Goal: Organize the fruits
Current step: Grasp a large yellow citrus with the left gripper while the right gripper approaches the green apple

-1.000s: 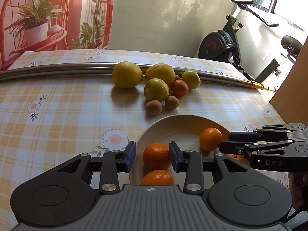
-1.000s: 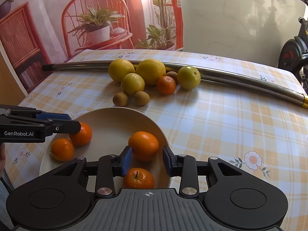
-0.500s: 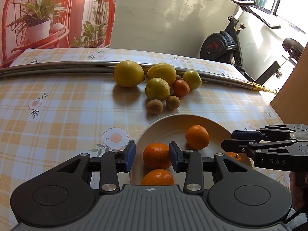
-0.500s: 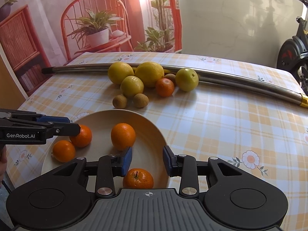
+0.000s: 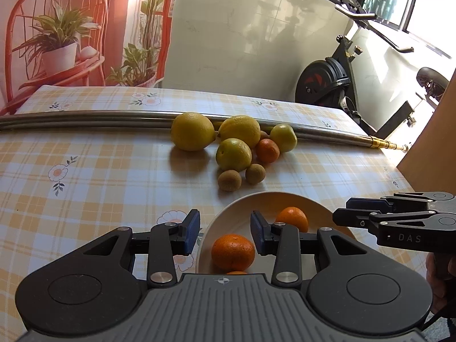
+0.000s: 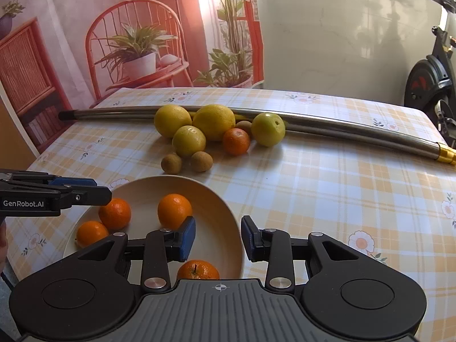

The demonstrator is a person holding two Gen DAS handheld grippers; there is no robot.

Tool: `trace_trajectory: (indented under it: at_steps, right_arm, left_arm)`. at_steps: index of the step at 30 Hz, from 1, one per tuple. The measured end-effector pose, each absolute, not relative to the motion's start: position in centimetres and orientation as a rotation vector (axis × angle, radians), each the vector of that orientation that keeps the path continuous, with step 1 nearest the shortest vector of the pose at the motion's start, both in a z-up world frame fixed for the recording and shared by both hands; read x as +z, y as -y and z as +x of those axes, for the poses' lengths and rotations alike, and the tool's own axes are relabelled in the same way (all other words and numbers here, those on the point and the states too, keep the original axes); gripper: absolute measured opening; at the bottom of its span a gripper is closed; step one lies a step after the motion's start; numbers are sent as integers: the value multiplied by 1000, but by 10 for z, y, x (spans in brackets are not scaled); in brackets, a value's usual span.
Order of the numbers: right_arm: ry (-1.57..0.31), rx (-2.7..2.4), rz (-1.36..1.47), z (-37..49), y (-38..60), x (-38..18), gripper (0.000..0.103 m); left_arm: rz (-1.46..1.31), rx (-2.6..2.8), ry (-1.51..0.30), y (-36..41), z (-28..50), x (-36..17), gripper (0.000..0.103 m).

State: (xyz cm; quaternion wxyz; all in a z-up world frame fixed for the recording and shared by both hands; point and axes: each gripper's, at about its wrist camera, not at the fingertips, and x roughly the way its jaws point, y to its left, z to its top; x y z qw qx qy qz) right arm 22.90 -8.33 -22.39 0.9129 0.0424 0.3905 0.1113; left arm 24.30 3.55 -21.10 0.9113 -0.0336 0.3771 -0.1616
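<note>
A beige plate at the table's near edge holds several mandarins. My left gripper is open and empty over the plate's left rim. My right gripper is open and empty over the plate's right rim, one mandarin just below it. Farther back lies a cluster of fruit: yellow citrus, green-yellow fruits, one mandarin and two brown kiwis.
A long metal pole lies across the table behind the fruit. The table has a yellow plaid cloth. An exercise bike stands beyond the right edge. A wooden panel rises at the right.
Both grippers have pulled back and up from the plate. The mandarin released by the right gripper rolled left across the plate and now rests near its middle.
</note>
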Motion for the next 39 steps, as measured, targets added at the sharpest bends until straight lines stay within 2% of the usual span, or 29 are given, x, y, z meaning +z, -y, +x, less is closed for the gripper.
trace_trajectory:
  at_steps: [15,17,18,19,31,34,39]
  right_arm:
    - [-752,155,137,248,117,-209,33]
    - [-740,148,148,252,120,-206,33]
    - [-734,145,153,255,122,-204,33]
    - [-728,142,158,256,124,-203,33]
    - [-730,98,200,270,147,-210,33]
    - [-744,85,215,273,151,-216,33]
    - [-759,71,234,276,156,-225,33]
  left_arm:
    - [-82,-209,-675,-55,307,-165,43]
    - [-65,-222,-677,-49,318,-164,45]
    - [-67,-236,-679,-46,324,-165,53]
    - [-85,-254,-687,-44,331,-168,57]
    - [-266,-220,-829,-44,395,-219,58]
    - [-324,-216,-873,-50,404,-229,62]
    - [-422,-207,-890,-59,409,-243,62]
